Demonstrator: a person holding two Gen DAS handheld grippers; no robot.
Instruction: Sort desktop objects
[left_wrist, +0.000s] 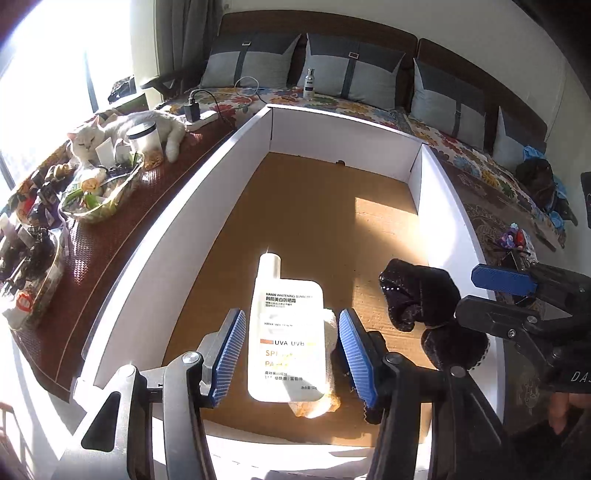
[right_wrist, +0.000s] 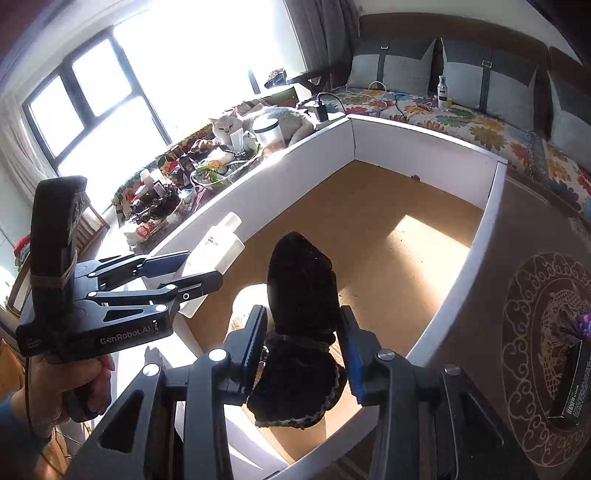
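We see a white box (left_wrist: 207, 206) with a brown floor. Over it, our left gripper (left_wrist: 291, 354) has released jaws around the sunscreen bottle (left_wrist: 286, 332), not touching. Our right gripper (right_wrist: 303, 347) has jaws beside the black velvet bow (right_wrist: 301, 314); grasping or not, we cannot tell.

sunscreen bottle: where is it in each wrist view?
Left wrist: sunscreen bottle lower centre, between the left gripper pads, over the tray's brown floor.
Right wrist: same bottle left of centre, between the left gripper's pads, over the tray's left wall.
Shared landmark: the white cat beyond the white-walled tray.
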